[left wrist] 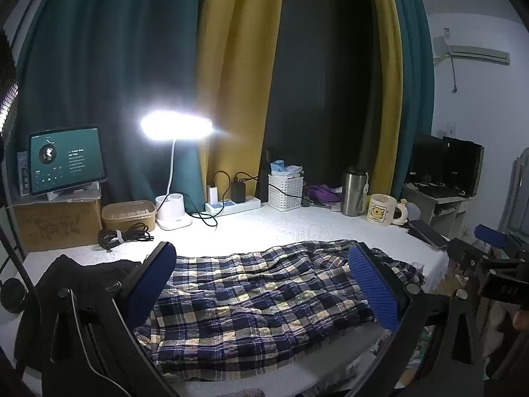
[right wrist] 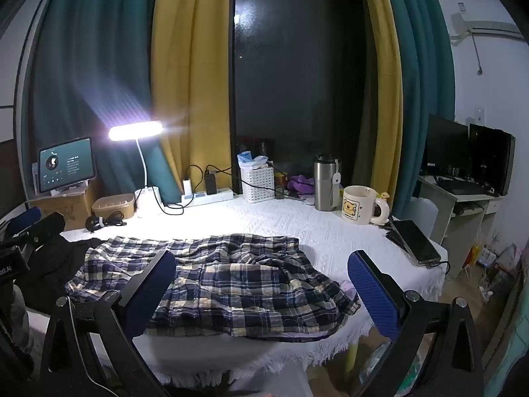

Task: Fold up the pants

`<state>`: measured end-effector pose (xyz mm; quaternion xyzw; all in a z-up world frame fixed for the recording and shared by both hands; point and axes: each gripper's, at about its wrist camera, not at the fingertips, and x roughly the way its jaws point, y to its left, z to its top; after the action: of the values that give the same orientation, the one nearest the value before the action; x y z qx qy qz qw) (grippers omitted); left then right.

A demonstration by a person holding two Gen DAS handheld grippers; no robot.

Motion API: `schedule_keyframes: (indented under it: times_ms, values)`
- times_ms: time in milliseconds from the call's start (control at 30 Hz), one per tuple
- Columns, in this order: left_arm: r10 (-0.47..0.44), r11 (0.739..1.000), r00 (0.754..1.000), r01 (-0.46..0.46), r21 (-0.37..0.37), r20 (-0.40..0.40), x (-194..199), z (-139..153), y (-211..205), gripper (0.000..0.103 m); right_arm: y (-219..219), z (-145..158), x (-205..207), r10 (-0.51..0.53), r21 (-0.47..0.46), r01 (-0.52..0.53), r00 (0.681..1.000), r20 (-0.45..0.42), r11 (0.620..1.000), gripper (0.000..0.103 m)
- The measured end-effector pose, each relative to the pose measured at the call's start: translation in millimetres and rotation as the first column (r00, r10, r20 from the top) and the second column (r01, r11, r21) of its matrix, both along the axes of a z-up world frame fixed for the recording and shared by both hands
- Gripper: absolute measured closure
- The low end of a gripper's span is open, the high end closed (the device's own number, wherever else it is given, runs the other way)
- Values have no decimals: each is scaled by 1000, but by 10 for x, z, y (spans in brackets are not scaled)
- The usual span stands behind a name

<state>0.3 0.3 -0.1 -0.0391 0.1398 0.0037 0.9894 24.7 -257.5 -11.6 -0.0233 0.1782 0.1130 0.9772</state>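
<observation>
The navy, cream and white plaid cloth pants (right wrist: 228, 284) look thin, soft and crinkled, with a matt weave. Under them the white tablecloth (right wrist: 330, 231) is matt with a raised, quilted pattern and a fringed edge. The tall steel tumbler (right wrist: 325, 183) has a brushed metal sheen, while the cream ceramic mug with a bear print (right wrist: 358, 205) is smooth and glossy. The white plastic lattice basket (right wrist: 258, 183) looks hard and perforated. The brown cardboard box (left wrist: 56, 223) is dull and papery. The blue ribbed pads (left wrist: 373, 291) on the black matt gripper fingers look rubbery. The black phone (right wrist: 415, 241) shows glossy glass.
</observation>
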Motion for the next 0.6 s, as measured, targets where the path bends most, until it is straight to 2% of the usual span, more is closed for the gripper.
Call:
schedule_keyframes:
  times_ms: [600]
  values:
    - [-4, 1000, 1000, 4, 5, -1, 6, -4, 1, 0, -4, 10, -9, 1, 3, -1, 1000, 11, 1000, 0]
